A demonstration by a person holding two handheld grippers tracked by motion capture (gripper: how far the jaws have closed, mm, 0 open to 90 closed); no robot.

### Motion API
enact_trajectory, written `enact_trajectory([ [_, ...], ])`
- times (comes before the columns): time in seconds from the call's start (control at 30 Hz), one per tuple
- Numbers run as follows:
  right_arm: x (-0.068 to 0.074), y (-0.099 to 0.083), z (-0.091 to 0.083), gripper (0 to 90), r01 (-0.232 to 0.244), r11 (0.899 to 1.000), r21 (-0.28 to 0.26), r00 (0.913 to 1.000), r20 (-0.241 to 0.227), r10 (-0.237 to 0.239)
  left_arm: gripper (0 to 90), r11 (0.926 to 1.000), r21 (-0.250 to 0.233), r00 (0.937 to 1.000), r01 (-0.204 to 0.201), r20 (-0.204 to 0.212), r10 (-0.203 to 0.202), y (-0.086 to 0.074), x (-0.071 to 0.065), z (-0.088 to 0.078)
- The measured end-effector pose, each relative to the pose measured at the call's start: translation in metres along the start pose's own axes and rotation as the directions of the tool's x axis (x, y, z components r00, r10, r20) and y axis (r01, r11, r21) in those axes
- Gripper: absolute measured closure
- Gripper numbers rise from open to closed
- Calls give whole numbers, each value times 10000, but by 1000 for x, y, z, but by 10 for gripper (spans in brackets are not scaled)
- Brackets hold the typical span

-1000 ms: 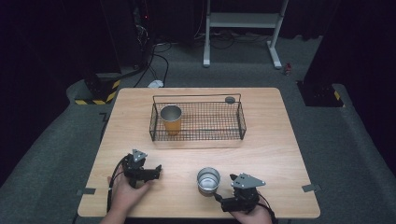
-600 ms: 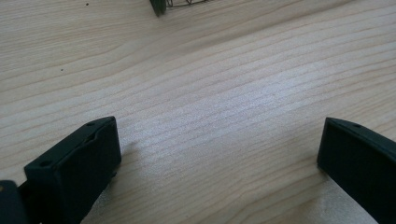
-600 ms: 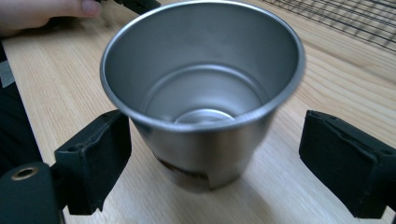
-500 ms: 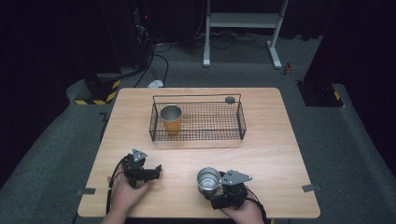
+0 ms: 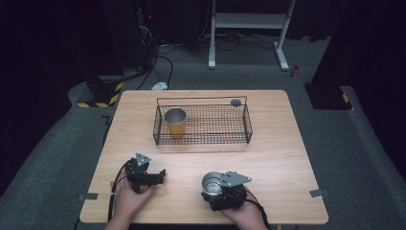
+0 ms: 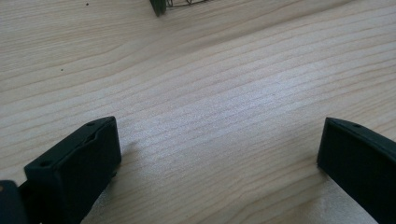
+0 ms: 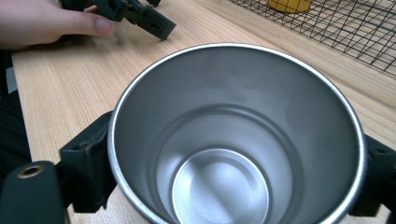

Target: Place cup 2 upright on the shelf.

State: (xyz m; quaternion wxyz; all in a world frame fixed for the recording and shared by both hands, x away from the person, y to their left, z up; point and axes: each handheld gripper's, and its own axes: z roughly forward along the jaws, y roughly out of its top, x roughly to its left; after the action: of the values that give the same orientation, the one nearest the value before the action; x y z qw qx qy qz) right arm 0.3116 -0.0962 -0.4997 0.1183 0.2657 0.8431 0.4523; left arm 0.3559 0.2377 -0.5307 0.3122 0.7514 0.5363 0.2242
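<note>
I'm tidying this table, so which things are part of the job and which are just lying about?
In use, as it seems:
silver cup, between the right claw's jaws
basket
yellow cup in the basket

Lying about:
dark disc behind the basket
left claw, open, idle

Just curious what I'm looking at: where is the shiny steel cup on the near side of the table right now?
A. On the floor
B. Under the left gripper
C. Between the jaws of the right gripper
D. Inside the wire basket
C: the shiny steel cup sits between the jaws of the right gripper, outside the black wire basket.
</note>
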Motion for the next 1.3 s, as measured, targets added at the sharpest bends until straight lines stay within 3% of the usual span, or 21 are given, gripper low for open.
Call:
enact_trajectory([
  [0.27,-3,1,-3,181,2,9999,-126,9999,109,-1,0,10000,2,10000,-16,-10,16,0,0,0],
  [0.57,-14,2,-9,182,-243,9988,-424,9985,488,263,0,10000,7,10000,-18,-11,18,0,0,0],
  [0.83,-16,0,-12,182,-124,9988,-477,9964,836,164,0,10000,8,10000,-16,-10,16,0,0,0],
  [1.3,-27,-4,-27,183,-406,9956,-843,9875,1482,528,0,10000,0,10000,-23,-11,23,0,0,0],
])
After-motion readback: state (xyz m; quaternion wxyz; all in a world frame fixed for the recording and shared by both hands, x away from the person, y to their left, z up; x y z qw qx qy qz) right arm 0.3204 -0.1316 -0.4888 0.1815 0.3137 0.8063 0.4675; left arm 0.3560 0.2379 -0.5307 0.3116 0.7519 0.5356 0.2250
